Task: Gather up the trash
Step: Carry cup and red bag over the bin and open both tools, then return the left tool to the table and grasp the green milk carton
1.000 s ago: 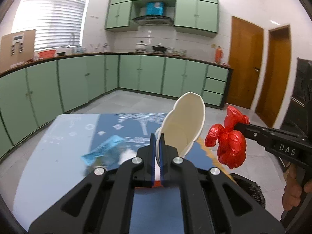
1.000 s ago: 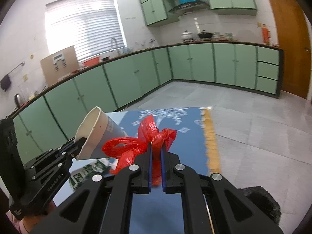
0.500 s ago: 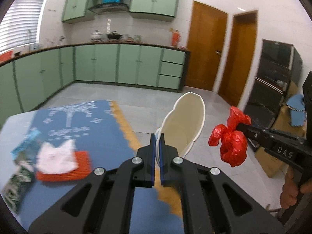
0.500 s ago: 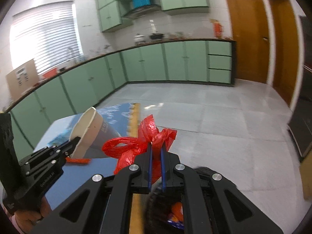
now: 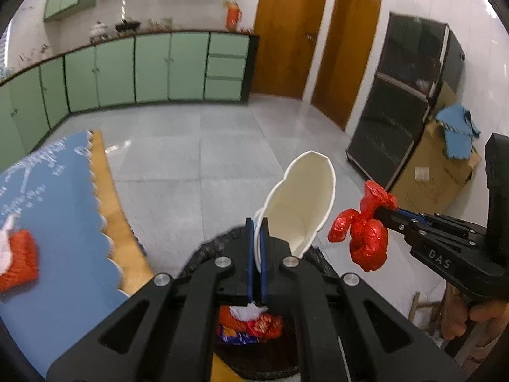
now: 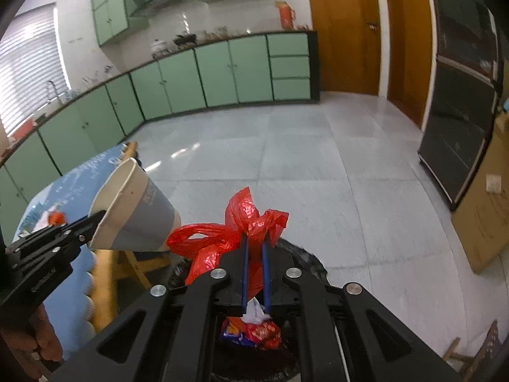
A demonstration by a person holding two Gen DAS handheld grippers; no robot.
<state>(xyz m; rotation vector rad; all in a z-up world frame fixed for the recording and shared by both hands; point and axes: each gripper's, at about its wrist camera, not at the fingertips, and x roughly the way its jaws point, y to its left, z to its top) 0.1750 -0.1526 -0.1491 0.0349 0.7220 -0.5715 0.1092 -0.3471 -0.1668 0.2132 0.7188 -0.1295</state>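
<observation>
Below both grippers: a bin lined with a black trash bag (image 5: 203, 251) sits on the floor; inside lie crumpled red and blue snack wrappers (image 5: 251, 326) and a scrap of white paper.
Left gripper (image 5: 257, 232): clenched on the rim of a paper cup (image 5: 302, 203), the blue pads pinching one wall of the rim.
Paper cup position: held in the air above the bin, tilted, its mouth turned toward the left wrist camera so the white inside shows; the right wrist view shows a grey outer sleeve with print on it (image 6: 136, 213).
Right gripper (image 6: 254, 238): clenched on a knotted red plastic bag (image 6: 235, 235), the knot squeezed between the pads and loose loops spilling to the left.
Red bag position: in the air over the bin opening, just beside the cup but not touching it in the left wrist view (image 5: 366, 232).
Hands: a person's fingers (image 5: 477, 316) wrap the right gripper's handle.
Surface to the left: a blue patterned cloth (image 5: 47, 210) with a scalloped edge covers it; a red mesh item (image 5: 19, 254) lies near its edge.
Floor: pale grey tiles (image 6: 302, 165).
Far side: green base cabinets (image 6: 229, 70), wooden doors (image 5: 286, 31), a dark glass-fronted cabinet (image 5: 410, 95) and a cardboard box (image 5: 435, 175) with a blue cloth on top.
</observation>
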